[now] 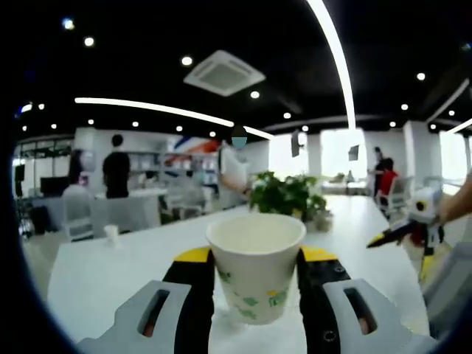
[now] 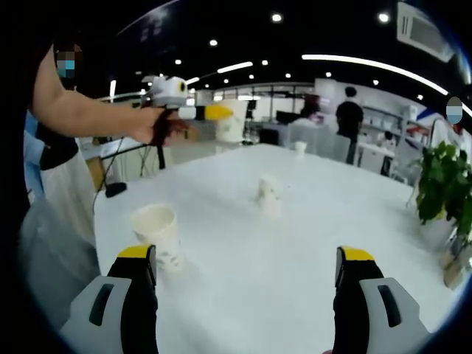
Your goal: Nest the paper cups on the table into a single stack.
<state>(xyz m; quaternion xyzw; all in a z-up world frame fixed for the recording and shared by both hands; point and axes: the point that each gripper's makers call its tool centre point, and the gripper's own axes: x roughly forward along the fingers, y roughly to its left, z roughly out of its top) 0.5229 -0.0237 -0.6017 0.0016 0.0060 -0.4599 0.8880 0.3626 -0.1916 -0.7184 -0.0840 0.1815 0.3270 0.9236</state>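
In the left gripper view, the left claw [image 1: 255, 284] at the bottom of the frame is clenched on a paper cup [image 1: 255, 265], its yellow-tipped jaws pressed to either side of the wall. The cup stands upright, mouth up, long axis vertical, at lower centre above the white desk [image 1: 110, 273]. Further back, at centre, is a potted plant [image 1: 287, 195]; a small cup [image 1: 111, 234] sits at far left.

In the right gripper view, the right claw [image 2: 247, 276] at the bottom is released, jaws spread wide with bare desk between. An upright cup [image 2: 158, 234] stands just beside its left jaw at lower left. A second cup [image 2: 268, 193] stands at centre, well apart. At upper left a hand [image 2: 158, 124] holds the left claw aloft.
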